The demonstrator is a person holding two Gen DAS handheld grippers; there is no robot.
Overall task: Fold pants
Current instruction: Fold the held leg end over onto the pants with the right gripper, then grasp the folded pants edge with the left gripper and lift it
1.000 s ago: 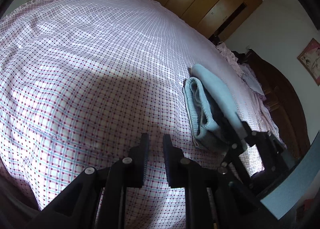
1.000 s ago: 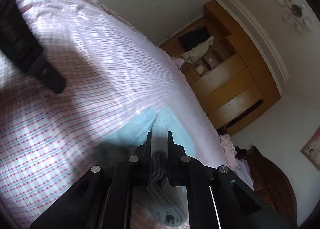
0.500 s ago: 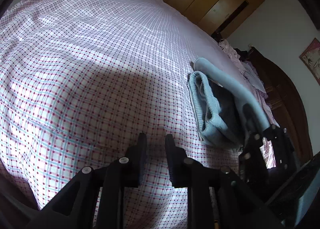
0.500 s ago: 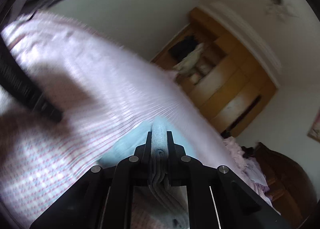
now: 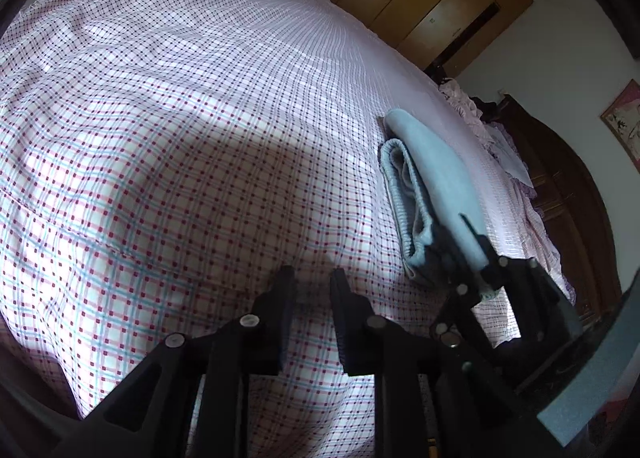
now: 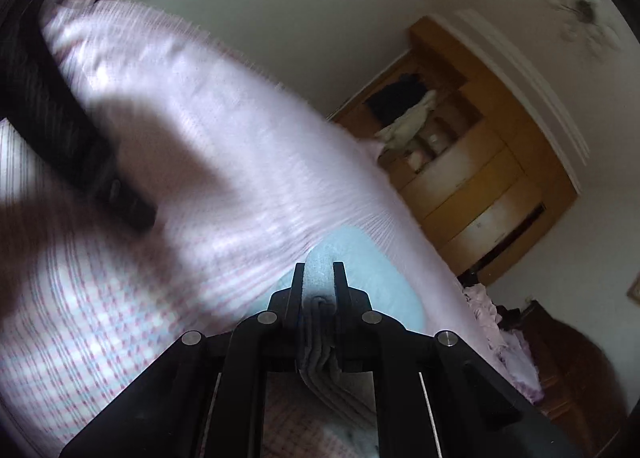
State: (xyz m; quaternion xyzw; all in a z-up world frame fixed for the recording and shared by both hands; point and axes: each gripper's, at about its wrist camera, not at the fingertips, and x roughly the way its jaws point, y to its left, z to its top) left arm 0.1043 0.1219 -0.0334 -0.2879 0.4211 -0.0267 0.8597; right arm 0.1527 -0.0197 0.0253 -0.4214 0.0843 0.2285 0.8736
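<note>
gripping: the right gripper (image 6: pixel 316 270) is clamped on a thick stack of folded layers of the light blue pants (image 6: pixel 360 278); the cloth fills the narrow gap between its two black fingers at lower centre of the right wrist view.
right gripper from the side: in the left wrist view it (image 5: pixel 460 246) shows at lower right, its fingers biting the near end of the pants bundle.
pants: the pants (image 5: pixel 432 185) lie folded into a compact bundle at right of centre in the left wrist view, resting on the bed sheet; the ribbed waistband edge faces left and the smooth top layer runs up toward the upper right.
left gripper: the left gripper (image 5: pixel 312 298) sits at bottom centre of its own view, jaws a little apart with only checked sheet showing between them; they have just been opening slightly, and nothing is held.
spacing: the left gripper is beside the pants, to their left in the frame, not touching them.
bed sheet: the pink, blue and white checked bed sheet (image 5: pixel 180 117) fills most of the left wrist view, with a broad shadow across its middle.
wardrobe: a wooden wardrobe (image 6: pixel 480 177) stands at right of the right wrist view; that view is motion-blurred.
</note>
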